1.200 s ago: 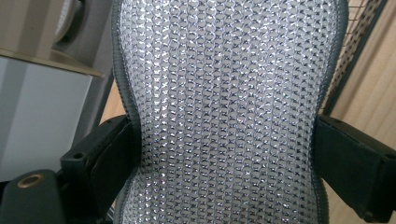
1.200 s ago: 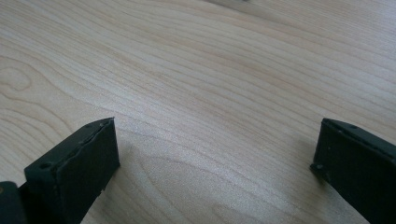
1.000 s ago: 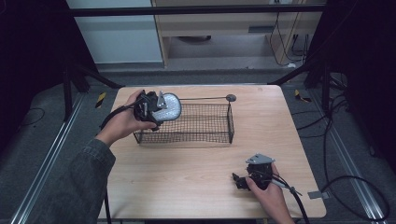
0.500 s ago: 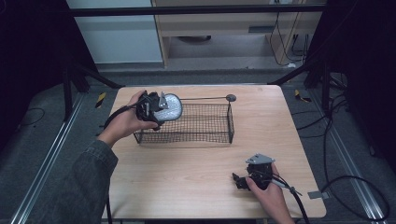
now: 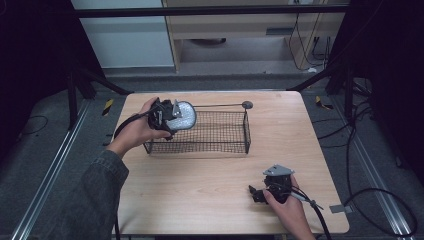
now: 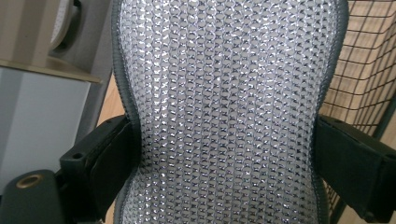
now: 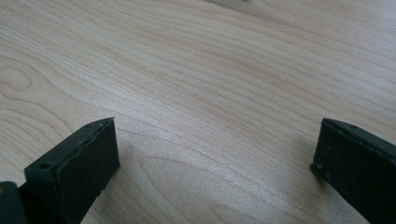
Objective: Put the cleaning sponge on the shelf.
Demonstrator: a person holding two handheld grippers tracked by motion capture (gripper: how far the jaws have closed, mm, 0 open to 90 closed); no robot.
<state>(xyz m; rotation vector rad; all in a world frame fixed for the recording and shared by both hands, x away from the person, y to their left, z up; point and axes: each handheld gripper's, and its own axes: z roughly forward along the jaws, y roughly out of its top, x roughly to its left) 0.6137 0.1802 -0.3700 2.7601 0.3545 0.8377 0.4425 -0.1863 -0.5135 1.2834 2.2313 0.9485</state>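
Dim surroundings ring an evenly lit table point(image 5: 210, 190); close views stay sharp, with soft shadows.

Lab or recording workspace, not home. Small light-wood table point(image 5: 210, 200) stands alone on grey floor, dark curtains both sides. Metal floor rails point(image 5: 45, 185) run along left and right of table. Loose black cables point(image 5: 380, 200) snake over floor at right. Black frame struts point(image 5: 85, 80) angle down behind table. Plain beige cabinet point(image 5: 235, 30) and white panel point(image 5: 120, 35) against back wall.
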